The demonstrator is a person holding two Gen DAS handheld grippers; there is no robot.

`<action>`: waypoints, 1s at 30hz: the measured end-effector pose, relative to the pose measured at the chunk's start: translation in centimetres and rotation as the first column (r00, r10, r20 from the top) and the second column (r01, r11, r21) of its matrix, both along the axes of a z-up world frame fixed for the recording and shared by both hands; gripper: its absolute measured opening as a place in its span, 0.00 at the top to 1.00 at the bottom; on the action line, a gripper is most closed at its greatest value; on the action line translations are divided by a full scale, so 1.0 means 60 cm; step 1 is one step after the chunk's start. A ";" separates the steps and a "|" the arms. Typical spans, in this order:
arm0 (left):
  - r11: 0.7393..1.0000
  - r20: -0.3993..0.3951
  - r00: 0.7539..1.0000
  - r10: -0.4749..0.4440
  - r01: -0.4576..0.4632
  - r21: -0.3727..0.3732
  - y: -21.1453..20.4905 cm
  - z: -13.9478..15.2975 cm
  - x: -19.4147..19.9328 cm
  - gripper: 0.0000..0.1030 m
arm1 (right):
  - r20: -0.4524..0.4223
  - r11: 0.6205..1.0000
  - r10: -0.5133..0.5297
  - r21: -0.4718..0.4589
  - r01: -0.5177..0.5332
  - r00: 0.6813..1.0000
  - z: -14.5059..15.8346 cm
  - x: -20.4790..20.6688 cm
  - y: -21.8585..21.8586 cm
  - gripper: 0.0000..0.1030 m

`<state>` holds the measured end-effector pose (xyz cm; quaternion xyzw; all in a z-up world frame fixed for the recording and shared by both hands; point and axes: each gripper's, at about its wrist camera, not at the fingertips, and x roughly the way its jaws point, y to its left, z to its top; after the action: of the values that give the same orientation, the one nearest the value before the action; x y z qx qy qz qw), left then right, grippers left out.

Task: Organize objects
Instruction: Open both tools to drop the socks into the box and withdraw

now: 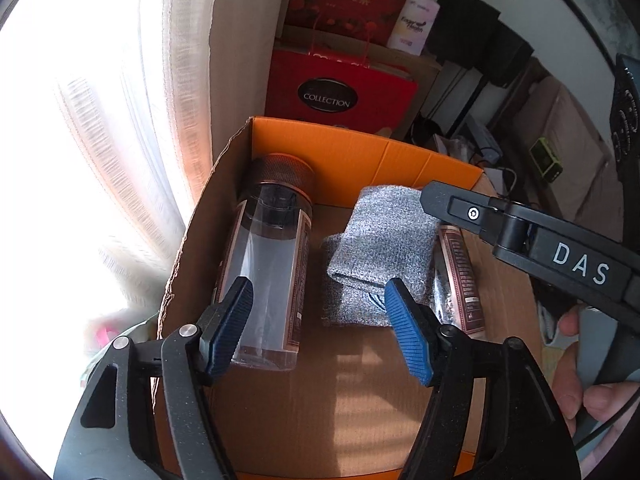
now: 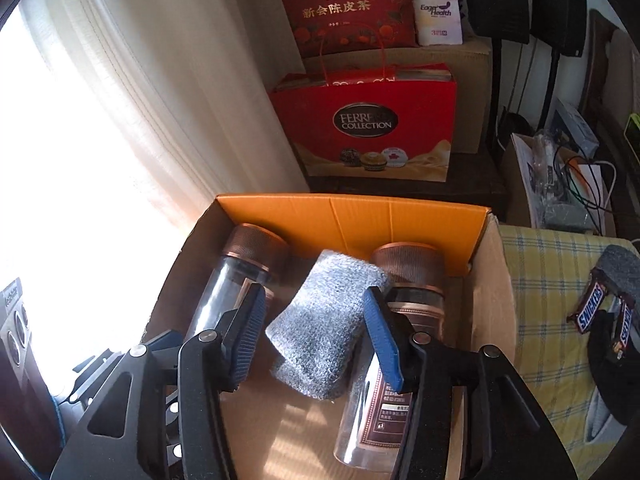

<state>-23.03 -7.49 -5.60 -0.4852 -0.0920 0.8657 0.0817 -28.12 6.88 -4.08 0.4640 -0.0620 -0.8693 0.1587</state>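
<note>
An open cardboard box [image 1: 360, 152] [image 2: 360, 216] with an orange inner wall holds two clear bottles with copper caps, both lying down. One bottle [image 1: 272, 256] [image 2: 224, 280] lies at the left, the other [image 1: 456, 272] [image 2: 408, 272] at the right. A grey knitted cloth [image 1: 380, 236] [image 2: 324, 320] lies between them. My left gripper [image 1: 316, 328] hangs open over the box, its left pad in front of the left bottle, gripping nothing. My right gripper [image 2: 316, 336] is open with the grey cloth lying between its pads. One of its fingers [image 1: 460, 208] shows over the cloth in the left wrist view.
Red gift bags [image 2: 372, 128] [image 2: 348, 4] and a brown carton stand behind the box. A bright curtain [image 2: 120, 120] hangs at the left. To the right, a checked cloth [image 2: 540, 280] carries Snickers bars [image 2: 592, 308]. A carton of cables [image 2: 560, 184] stands further back. A hand [image 1: 576, 380] holds the right gripper.
</note>
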 end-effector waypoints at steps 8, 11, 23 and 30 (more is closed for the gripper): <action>1.000 -0.024 1.000 -0.006 0.006 0.010 0.018 0.027 0.009 0.23 | -0.043 0.999 -0.041 0.033 0.043 0.998 0.030 0.021 0.051 0.35; 1.000 -0.033 0.999 -0.005 0.005 0.017 0.022 0.037 0.010 0.22 | -0.050 0.997 -0.055 0.059 0.058 0.997 0.030 0.031 0.068 0.33; 0.999 -0.094 0.995 -0.042 0.044 0.019 0.066 0.077 0.039 0.02 | -0.162 0.976 -0.118 0.166 0.145 0.980 0.057 0.096 0.117 0.14; 0.998 -0.133 0.990 -0.055 0.053 -0.018 0.090 0.106 0.051 0.00 | -0.188 0.968 -0.152 0.168 0.184 0.970 0.069 0.118 0.152 0.01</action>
<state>-20.00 -2.07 0.75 -0.4291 -0.0668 0.8944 0.1075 -21.03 16.02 0.08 0.3924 -0.0063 -0.9186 0.0453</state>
